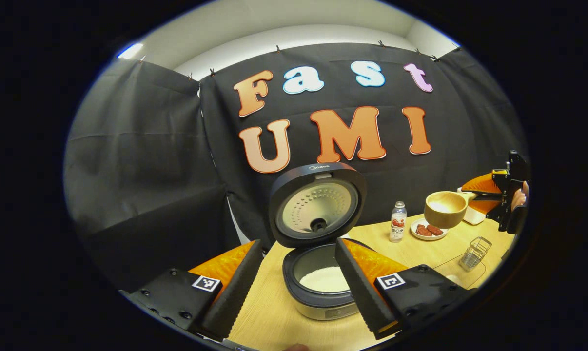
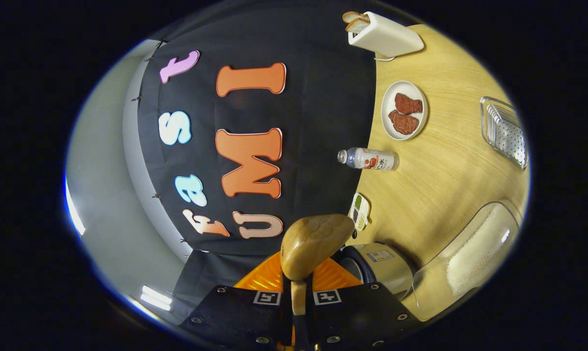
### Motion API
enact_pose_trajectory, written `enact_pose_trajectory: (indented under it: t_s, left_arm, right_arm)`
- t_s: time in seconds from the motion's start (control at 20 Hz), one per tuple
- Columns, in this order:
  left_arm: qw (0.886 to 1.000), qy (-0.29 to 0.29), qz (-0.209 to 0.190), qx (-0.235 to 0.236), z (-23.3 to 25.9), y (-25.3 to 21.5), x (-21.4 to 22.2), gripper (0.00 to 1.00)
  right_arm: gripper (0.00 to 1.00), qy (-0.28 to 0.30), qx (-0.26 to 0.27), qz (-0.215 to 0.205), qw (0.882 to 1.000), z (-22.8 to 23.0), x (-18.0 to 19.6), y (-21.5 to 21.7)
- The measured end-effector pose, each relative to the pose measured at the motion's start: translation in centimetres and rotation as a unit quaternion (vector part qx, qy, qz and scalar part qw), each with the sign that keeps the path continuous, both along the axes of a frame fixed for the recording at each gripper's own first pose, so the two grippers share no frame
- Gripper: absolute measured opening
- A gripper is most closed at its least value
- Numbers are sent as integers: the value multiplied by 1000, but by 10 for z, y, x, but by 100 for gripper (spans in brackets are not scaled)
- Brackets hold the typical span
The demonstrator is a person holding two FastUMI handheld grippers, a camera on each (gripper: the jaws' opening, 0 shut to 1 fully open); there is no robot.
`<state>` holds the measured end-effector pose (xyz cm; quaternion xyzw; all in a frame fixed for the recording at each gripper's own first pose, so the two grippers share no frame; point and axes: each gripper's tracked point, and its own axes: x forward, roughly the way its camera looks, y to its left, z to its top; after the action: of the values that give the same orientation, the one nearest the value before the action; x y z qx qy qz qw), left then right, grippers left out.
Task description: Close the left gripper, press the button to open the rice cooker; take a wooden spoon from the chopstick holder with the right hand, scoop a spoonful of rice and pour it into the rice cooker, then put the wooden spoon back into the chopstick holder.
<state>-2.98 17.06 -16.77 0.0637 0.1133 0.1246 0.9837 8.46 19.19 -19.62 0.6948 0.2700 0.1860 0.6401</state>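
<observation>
The rice cooker [image 1: 323, 297] stands in front of me with its lid [image 1: 317, 204] raised and white rice in its pot. My left gripper [image 1: 298, 243] is open, its fingers spread to either side of the cooker and touching nothing. At the far right, my right gripper [image 1: 499, 192] holds the wooden spoon [image 1: 445, 208] above the table, and the spoon's hollow looks empty. In the right gripper view, the right gripper [image 2: 299, 280] is shut on the handle of the wooden spoon [image 2: 316, 243], with the rice cooker [image 2: 379, 263] just beyond. The wire chopstick holder [image 1: 474, 253] stands on the table.
A small bottle [image 1: 398, 222], a plate of red pieces [image 1: 428, 230] and a white toaster [image 2: 384, 34] line the back of the wooden table [image 2: 440, 190]. A clear container of rice [image 2: 474, 258] sits near the cooker. The wire holder [image 2: 506, 131] is farther off.
</observation>
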Motion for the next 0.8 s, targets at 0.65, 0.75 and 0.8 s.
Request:
enact_pose_trajectory:
  t_s: [0.65,0.75,0.8]
  left_arm:
    - [1000,-14,12,7,-1,8,-7,94]
    - [1000,-12,17,7,-1,10,-10,100]
    - [1000,-10,21,8,0,12,-12,94]
  right_arm:
    - [10,-41,-58,71,995,25,24,90]
    - [10,-54,-79,82,992,27,25,103]
    - [10,-58,-88,87,991,30,26,108]
